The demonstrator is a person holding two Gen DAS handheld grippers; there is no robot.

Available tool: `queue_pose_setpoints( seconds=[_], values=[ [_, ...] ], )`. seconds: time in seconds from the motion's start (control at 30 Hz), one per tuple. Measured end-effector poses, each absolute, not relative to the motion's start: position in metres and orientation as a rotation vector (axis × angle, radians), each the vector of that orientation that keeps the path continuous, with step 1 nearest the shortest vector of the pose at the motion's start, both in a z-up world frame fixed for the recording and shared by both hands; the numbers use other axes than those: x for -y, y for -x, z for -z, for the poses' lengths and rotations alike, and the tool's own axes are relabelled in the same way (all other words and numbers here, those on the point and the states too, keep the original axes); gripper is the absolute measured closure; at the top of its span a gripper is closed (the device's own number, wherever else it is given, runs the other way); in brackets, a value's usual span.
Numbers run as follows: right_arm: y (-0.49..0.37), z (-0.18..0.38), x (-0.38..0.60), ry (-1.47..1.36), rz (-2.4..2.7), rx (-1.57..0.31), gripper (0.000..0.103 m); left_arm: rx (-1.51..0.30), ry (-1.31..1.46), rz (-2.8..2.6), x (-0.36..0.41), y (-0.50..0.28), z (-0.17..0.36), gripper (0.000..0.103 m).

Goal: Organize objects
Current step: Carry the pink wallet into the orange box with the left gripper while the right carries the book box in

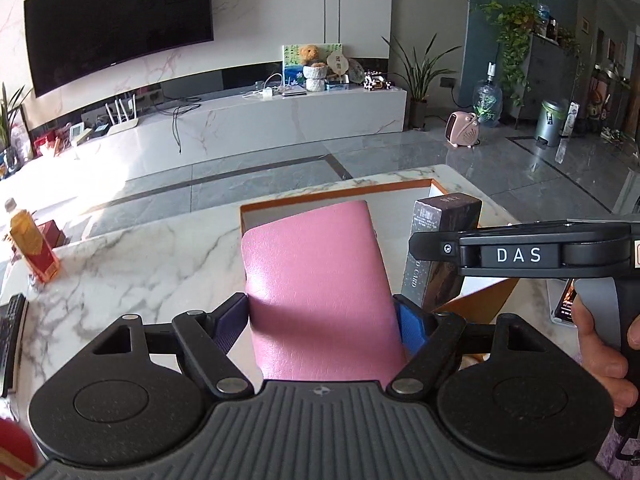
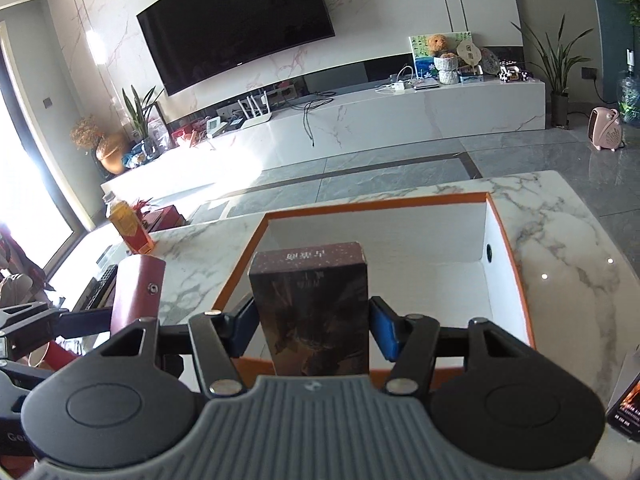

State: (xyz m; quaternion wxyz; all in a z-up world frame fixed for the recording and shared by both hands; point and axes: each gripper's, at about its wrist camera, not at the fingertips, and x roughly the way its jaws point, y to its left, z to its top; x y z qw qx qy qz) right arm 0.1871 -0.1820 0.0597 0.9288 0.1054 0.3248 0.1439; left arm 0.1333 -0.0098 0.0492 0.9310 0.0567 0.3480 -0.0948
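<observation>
Left gripper (image 1: 322, 320): jaws pinching pink wallet (image 1: 316, 276)
Right gripper (image 2: 311, 328): jaws pinching dark carton (image 2: 312, 312)
Box (image 2: 508, 248): open; near table's (image 2: 560, 220) far right corner

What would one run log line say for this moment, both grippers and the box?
left gripper: shut on pink leather wallet | right gripper: shut on dark rectangular card box | orange-rimmed white cardboard box: open, on marble table

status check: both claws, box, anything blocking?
Left claw shut on pink wallet. Right claw shut on dark card box. Orange-rimmed box ahead, open, nothing blocking.
</observation>
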Motion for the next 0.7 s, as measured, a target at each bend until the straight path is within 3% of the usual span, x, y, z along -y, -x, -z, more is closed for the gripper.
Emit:
queue_pose_setpoints(
  seconds=[0.3, 0.7],
  values=[
    [-0.266, -0.026, 0.192, -0.233, -0.218, -0.830, 0.042, -0.803, -0.272, 0.189, 0.049, -0.214, -0.004, 0.013],
    [-0.316, 0.044, 0.203, -0.279, -0.185, -1.090, 0.042, -0.890, -0.484, 0.171, 0.071, -0.251, 0.057, 0.013]
  ],
)
